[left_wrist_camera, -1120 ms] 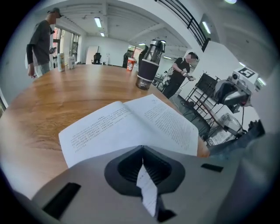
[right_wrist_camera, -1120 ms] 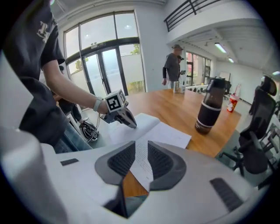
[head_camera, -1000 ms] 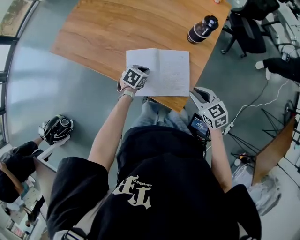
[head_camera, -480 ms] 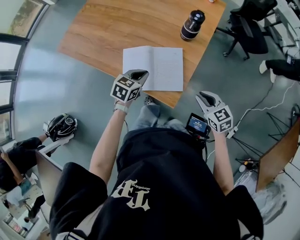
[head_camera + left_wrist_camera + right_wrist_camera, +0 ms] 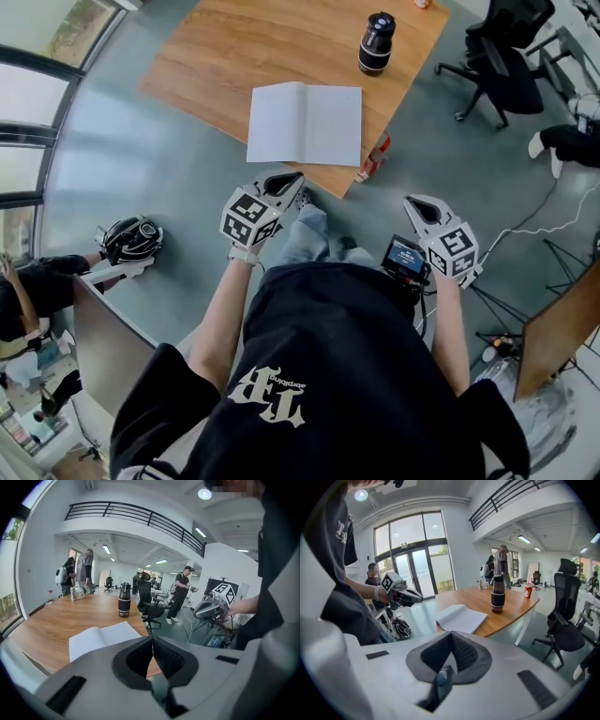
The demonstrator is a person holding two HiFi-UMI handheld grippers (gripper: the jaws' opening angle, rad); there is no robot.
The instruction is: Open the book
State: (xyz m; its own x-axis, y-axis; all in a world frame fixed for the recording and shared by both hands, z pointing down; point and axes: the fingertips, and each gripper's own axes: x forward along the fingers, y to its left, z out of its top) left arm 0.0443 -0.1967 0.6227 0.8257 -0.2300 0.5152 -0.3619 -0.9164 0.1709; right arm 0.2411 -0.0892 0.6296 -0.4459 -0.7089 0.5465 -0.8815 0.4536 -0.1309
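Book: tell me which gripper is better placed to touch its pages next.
Left, probably. The left gripper hangs just short of the table edge below the open book, pointing at it. The right gripper sits farther off, out past the table's corner. Both are shut and empty.

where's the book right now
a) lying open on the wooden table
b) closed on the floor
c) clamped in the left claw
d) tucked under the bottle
A: the book lies flat on the wooden table near its edge, white pages facing up.
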